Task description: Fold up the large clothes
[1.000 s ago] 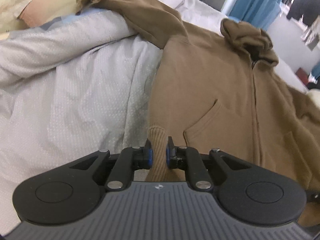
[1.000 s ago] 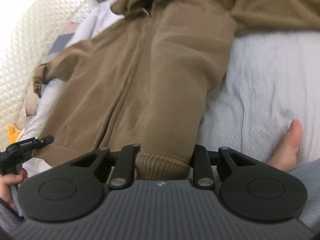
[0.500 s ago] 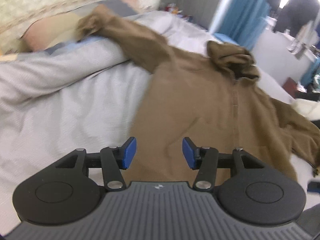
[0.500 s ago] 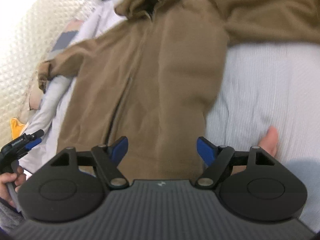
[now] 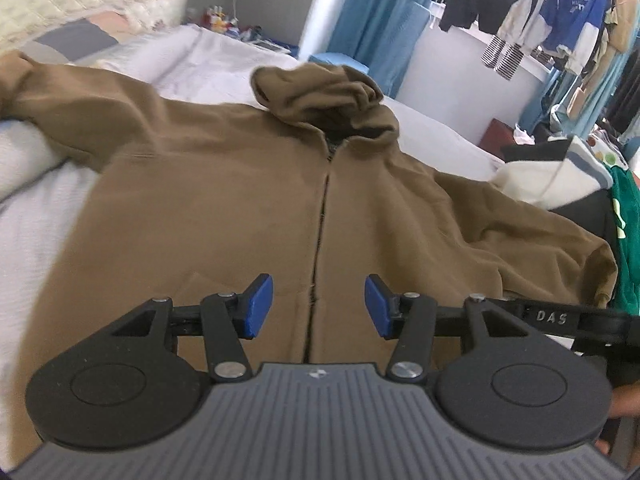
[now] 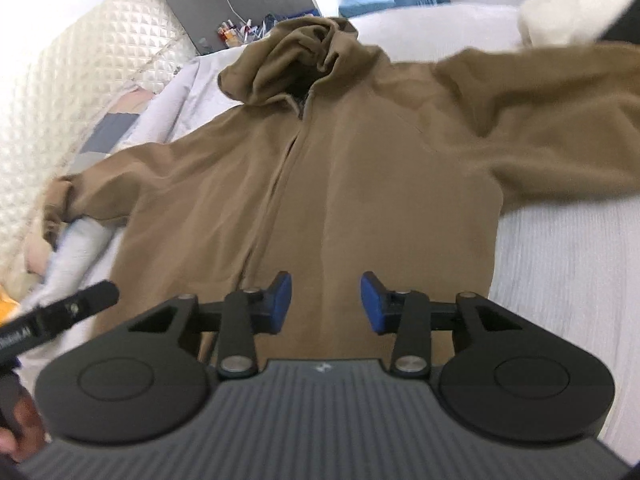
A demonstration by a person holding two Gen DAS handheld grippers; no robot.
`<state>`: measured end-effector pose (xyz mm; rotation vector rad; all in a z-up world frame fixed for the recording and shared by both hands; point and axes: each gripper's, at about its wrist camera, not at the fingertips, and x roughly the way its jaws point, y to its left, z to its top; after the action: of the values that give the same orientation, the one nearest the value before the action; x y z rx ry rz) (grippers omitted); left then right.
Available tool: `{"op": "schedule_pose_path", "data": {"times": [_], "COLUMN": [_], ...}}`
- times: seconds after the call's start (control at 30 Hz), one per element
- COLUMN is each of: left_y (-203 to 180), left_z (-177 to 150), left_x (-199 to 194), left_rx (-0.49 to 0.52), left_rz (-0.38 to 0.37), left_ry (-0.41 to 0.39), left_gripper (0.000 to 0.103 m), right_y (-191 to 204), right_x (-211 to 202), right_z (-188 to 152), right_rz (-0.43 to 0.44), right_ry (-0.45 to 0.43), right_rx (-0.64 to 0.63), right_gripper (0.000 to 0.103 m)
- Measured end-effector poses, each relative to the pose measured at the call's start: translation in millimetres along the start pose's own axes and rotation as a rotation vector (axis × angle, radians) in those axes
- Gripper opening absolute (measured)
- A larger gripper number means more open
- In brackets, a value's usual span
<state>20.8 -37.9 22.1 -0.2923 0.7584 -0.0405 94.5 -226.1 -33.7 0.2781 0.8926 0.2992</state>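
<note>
A brown zip-up hoodie (image 5: 248, 208) lies face up on the bed, sleeves spread to both sides and its hood (image 5: 328, 96) bunched at the far end. It also shows in the right wrist view (image 6: 360, 184). My left gripper (image 5: 318, 306) is open and empty above the lower front, near the zipper. My right gripper (image 6: 326, 302) is open and empty above the lower front, right of the zipper. The hem is hidden under both gripper bodies.
The bed's white-grey cover (image 6: 568, 280) surrounds the hoodie. A quilted headboard (image 6: 72, 92) is on the left. Other clothes (image 5: 592, 184) are piled at the bed's right side. Garments hang on a rail (image 5: 552, 12) beyond. The left gripper shows in the right wrist view (image 6: 60, 312).
Both grippers were shut on the hoodie's hem a second ago. Both have let go, opened and lifted back, so that both views now take in the whole hoodie.
</note>
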Motion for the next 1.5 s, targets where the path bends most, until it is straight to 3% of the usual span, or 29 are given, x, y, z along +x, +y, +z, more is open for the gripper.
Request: {"op": "schedule_pose_path", "data": {"times": [0.17,0.27,0.43,0.63,0.93,1.17,1.37,1.5], "left_y": [3.4,6.9,11.0,40.4,59.0,58.8,57.1,52.6], "left_z": [-9.2,-13.2,-18.2,-16.1,-20.5,-23.0,-29.2,-30.7], "left_x": [56.7,85.2,107.7,122.2,132.8,127.3,102.4,89.7], "left_rx": [0.016,0.064,0.143,0.114,0.038,0.01,0.013,0.019], "left_rz": [-0.044,-0.004,0.035,0.058,0.054,0.064,0.048,0.022], "left_ry": [-0.012,-0.019,-0.048,-0.029,0.039,0.047,-0.003,-0.039], "left_gripper": [0.057,0.057,0.057,0.057,0.057,0.057,0.057,0.057], "right_y": [-11.2,-8.0,4.1,4.2,3.3,2.2,-4.6,-31.1], "right_x": [28.7,39.9,57.2,91.9,102.3,75.9,12.0,-29.6], "right_z": [3.0,4.7,6.0,0.8,-1.9,6.2,7.7,17.1], "right_rz": [-0.022,-0.077,-0.07,-0.124,-0.168,-0.145,-0.11,-0.12], "right_ry": [-0.015,-0.053,-0.069,0.008,0.023,-0.03,-0.167,-0.223], "right_rx": [-0.014,-0.092,-0.161,-0.209,-0.233,-0.175,-0.143,-0.082], "right_gripper": [0.042,0.042,0.042,0.043,0.045,0.044,0.044,0.044]}}
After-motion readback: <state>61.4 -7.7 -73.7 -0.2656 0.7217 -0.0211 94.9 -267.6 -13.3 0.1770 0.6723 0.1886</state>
